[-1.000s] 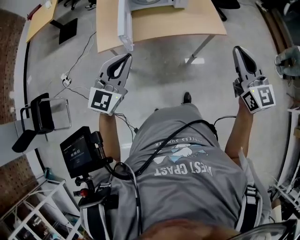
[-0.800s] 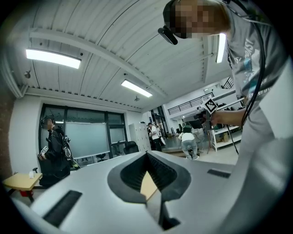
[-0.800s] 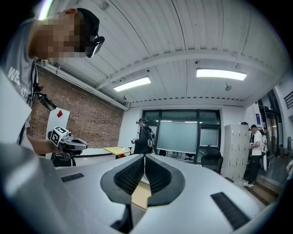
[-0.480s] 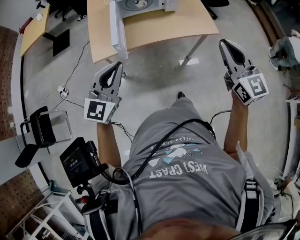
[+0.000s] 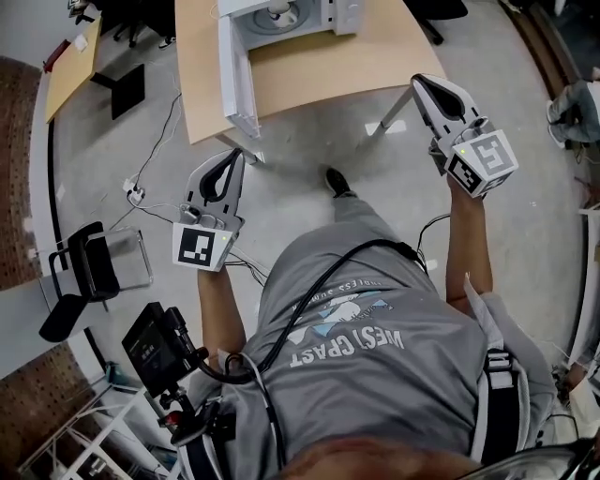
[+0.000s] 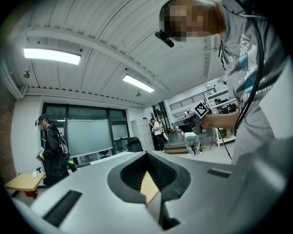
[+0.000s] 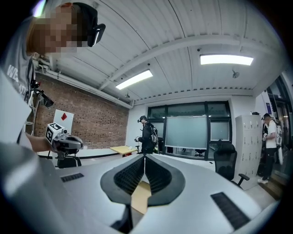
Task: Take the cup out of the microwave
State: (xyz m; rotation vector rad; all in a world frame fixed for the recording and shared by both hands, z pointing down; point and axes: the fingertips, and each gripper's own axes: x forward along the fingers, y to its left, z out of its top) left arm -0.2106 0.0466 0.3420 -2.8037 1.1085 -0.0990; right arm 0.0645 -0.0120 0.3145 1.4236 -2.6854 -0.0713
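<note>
Left claw (image 5: 234, 159): clenched, nothing in it. The left gripper view shows its own two jaws (image 6: 146, 155) met tip to tip. In the head view it is held level in front of the person, at about 11 o'clock from the grey shirt (image 5: 375, 366). Its tip sits just below the free edge of the open door in the picture. Whether they are close in depth, cannot tell.

Microwave (image 5: 319, 11): white, at 12 o'clock on the wooden table (image 5: 319, 66), partly cut by the top edge of the view. Door (image 5: 238, 70) stands wide open, swung out toward the person past the table's near edge.

Cup (image 5: 278, 11): a small pale shape on the round turntable inside the open cavity, too small for detail. It is well apart from both claws.

Right claw (image 5: 427, 89): clenched, empty. In the right gripper view the jaws (image 7: 144, 157) are closed together. It is held level at about 1 o'clock, with its tip over the table's near right corner in the picture.
</note>
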